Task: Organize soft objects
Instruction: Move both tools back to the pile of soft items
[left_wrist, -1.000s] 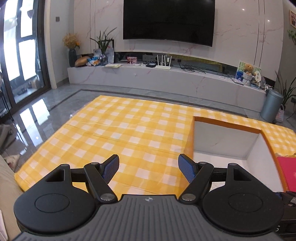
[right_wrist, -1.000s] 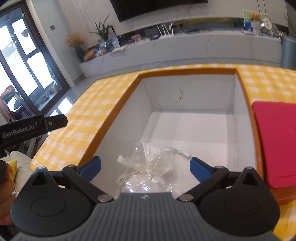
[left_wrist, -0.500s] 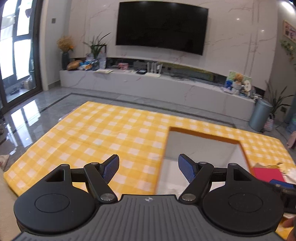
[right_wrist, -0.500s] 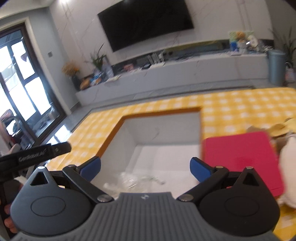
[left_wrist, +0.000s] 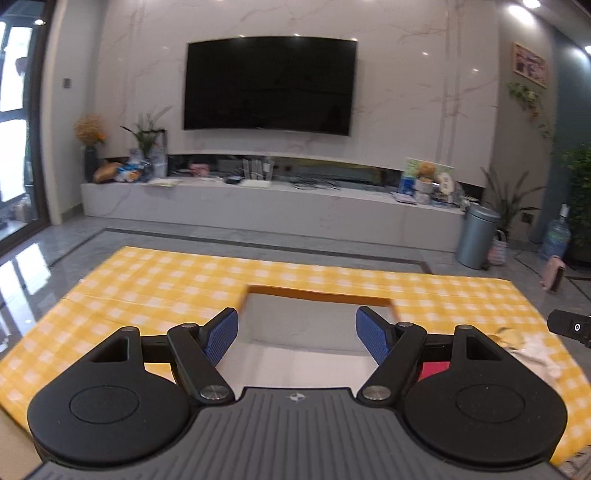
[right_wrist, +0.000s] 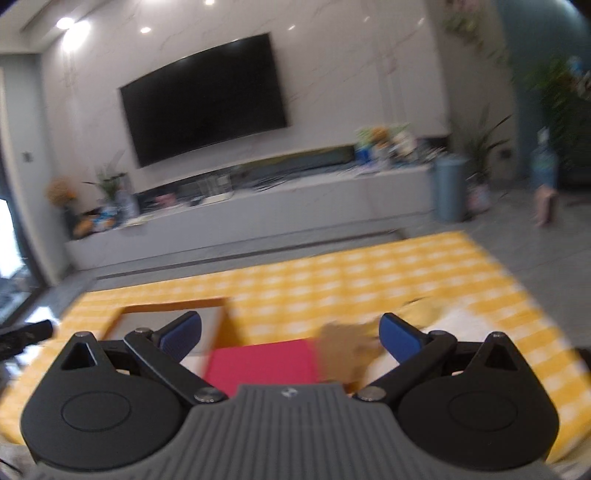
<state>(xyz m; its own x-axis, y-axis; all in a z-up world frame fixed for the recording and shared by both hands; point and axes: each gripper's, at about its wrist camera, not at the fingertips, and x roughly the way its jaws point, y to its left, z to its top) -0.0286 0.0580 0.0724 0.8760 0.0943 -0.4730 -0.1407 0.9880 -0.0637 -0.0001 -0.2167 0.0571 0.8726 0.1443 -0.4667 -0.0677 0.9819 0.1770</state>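
My left gripper (left_wrist: 297, 336) is open and holds nothing; it hangs above the white bin (left_wrist: 317, 321) with an orange rim, sunk in the yellow checked tablecloth (left_wrist: 155, 288). The right gripper (right_wrist: 290, 334) is open too, nothing between its pads, over a red flat cloth (right_wrist: 260, 363) right of the bin (right_wrist: 170, 314). Past the red cloth lie blurred soft things: a tan piece (right_wrist: 345, 350), a yellow one (right_wrist: 421, 312) and a white one (right_wrist: 461, 321). The yellow and white pieces (left_wrist: 524, 341) also show at the right of the left wrist view. The bin's floor is hidden.
A long low cabinet (left_wrist: 258, 206) with clutter and a wall television (left_wrist: 269, 83) stand beyond the table. A grey waste bin (left_wrist: 476, 236) and plants are at the right. Grey floor surrounds the table.
Both grippers rose and tilted up, so the room fills more of each view. The right one swung right from over the bin with a clear bag to over the red cloth.
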